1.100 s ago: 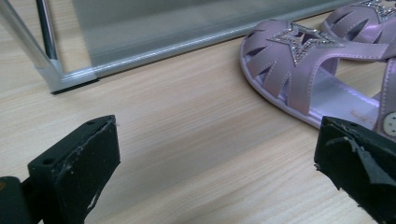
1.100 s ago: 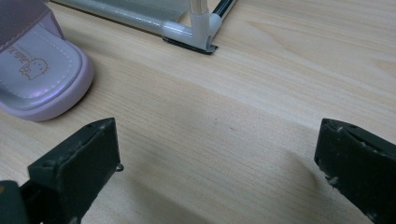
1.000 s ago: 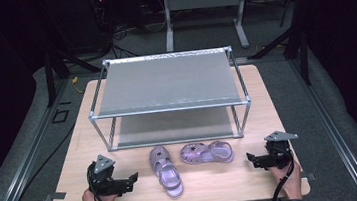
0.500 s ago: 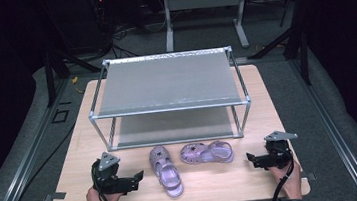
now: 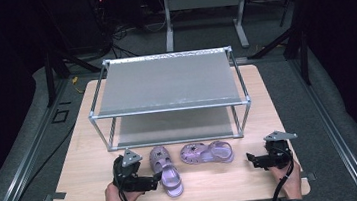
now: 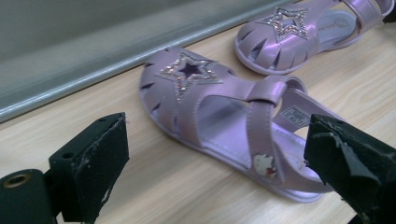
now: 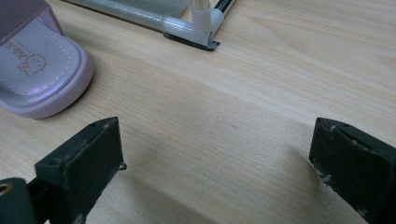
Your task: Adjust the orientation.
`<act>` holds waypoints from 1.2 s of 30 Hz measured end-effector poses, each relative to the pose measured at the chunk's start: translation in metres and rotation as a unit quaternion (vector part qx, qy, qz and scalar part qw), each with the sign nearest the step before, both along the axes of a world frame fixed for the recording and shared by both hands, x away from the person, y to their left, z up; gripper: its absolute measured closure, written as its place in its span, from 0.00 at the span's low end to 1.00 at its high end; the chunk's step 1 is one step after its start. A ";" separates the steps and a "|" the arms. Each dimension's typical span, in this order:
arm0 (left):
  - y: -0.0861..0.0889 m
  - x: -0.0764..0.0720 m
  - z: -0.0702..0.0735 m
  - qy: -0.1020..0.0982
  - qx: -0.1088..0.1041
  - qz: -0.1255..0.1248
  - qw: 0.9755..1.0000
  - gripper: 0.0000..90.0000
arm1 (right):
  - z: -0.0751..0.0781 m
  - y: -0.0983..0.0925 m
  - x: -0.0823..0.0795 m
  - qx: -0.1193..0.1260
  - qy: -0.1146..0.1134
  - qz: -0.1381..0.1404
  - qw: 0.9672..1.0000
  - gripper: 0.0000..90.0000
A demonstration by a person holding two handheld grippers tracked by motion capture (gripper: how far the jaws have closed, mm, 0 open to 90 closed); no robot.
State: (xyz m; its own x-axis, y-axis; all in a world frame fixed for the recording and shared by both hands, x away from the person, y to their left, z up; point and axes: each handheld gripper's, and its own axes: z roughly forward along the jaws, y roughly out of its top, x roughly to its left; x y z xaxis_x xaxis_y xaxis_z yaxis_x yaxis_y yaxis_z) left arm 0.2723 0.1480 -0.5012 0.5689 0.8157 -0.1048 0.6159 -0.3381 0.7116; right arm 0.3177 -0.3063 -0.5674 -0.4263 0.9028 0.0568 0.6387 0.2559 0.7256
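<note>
Reaching my spread left tool [image 6: 215, 172] toward the near sandal [image 6: 219, 121], nothing is gripped yet, both sandals off the rack [image 5: 164, 82].

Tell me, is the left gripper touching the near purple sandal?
Apart. In the left gripper view, the left gripper stands open around the sandal, wood visible beside each pad.

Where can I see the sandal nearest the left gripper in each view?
High view: sandal, bottom centre, right beside the left gripper.
Left gripper view: sandal, centre, heel toward the right finger.
Right gripper view: I cannot place it; the heel at upper left looks like the other sandal.
Shared landmark: rack.
</note>
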 end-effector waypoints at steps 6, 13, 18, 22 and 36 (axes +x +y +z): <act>-0.013 0.003 -0.005 0.010 0.013 -0.004 1.000 0.26 | 0.000 0.000 0.000 -0.002 0.000 -0.001 1.000 0.03; -0.021 0.003 -0.005 0.016 0.018 -0.013 1.000 0.46 | 0.000 0.000 0.000 -0.004 0.001 -0.001 1.000 0.03; -0.025 0.003 -0.007 0.017 0.034 -0.024 0.999 0.65 | 0.000 0.001 0.000 -0.004 0.001 -0.002 1.000 0.03; -0.028 0.001 -0.006 0.011 0.046 -0.033 0.998 0.79 | 0.000 0.000 0.000 -0.003 0.002 -0.003 1.000 0.03; -0.008 0.011 0.001 -0.008 0.089 -0.075 0.993 0.86 | 0.000 0.000 0.000 -0.002 0.001 -0.002 1.000 0.03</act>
